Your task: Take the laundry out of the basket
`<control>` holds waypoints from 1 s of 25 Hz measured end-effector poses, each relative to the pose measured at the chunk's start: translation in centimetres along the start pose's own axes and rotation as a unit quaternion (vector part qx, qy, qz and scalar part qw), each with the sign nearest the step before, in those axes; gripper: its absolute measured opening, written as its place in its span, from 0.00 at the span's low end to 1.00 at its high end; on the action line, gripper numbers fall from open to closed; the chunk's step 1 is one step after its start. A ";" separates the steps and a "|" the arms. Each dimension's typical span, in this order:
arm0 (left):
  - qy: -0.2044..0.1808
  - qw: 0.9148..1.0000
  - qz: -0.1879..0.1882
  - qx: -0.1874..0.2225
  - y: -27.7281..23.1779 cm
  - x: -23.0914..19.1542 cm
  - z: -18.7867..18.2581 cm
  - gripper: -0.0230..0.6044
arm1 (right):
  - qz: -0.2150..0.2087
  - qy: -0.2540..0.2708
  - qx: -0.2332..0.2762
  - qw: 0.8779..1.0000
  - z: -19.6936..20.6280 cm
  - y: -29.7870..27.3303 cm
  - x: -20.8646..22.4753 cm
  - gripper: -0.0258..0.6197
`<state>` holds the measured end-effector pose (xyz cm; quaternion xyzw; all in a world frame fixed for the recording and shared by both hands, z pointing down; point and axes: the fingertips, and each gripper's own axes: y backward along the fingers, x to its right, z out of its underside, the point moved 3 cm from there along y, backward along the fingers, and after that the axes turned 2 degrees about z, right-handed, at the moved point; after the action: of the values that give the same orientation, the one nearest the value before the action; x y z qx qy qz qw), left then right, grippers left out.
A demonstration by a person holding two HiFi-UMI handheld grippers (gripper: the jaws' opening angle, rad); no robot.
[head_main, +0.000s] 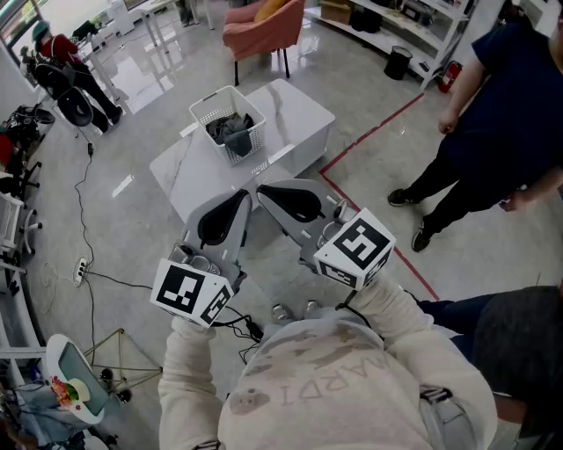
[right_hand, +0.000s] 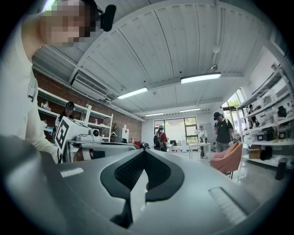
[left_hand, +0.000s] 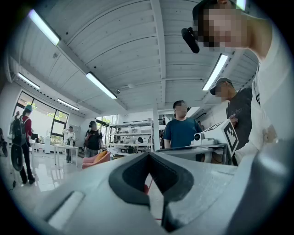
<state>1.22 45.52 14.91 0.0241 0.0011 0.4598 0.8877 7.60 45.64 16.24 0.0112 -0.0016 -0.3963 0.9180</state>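
Note:
A white mesh basket (head_main: 230,123) stands on a low white table (head_main: 299,110) ahead of me, with dark grey laundry (head_main: 230,130) bunched inside it. Both grippers are held level near my chest, short of the table's near edge and apart from the basket. My left gripper (head_main: 243,195) has its jaws together with nothing between them; its tips (left_hand: 148,153) meet in its own view. My right gripper (head_main: 263,188) sits right beside it, also shut and empty, its tips (right_hand: 144,151) touching. Neither gripper view shows the basket.
A person in dark blue (head_main: 497,105) stands to the right beyond a red floor line (head_main: 374,132); another person (head_main: 515,343) is close at lower right. A pink armchair (head_main: 264,26) is behind the table. Cables (head_main: 88,189) and equipment (head_main: 66,79) lie on the left.

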 end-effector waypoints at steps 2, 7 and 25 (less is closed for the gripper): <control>0.000 1.000 0.003 0.000 -0.3 -0.2 0.1 0.04 | 0.002 0.000 0.000 1.000 0.1 0.0 0.3 0.08; 0.003 1.000 0.009 0.001 -0.5 -0.7 0.3 0.04 | 0.009 -0.001 -0.002 1.000 0.3 -0.4 0.5 0.08; 0.003 1.000 0.025 0.014 0.5 -3.1 0.3 0.04 | 0.030 -0.025 0.020 0.999 0.1 -2.3 0.2 0.08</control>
<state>-1.02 43.29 15.14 0.0347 0.0096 0.4822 0.8753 6.02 43.90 16.30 0.0193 -0.0326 -0.3689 0.9287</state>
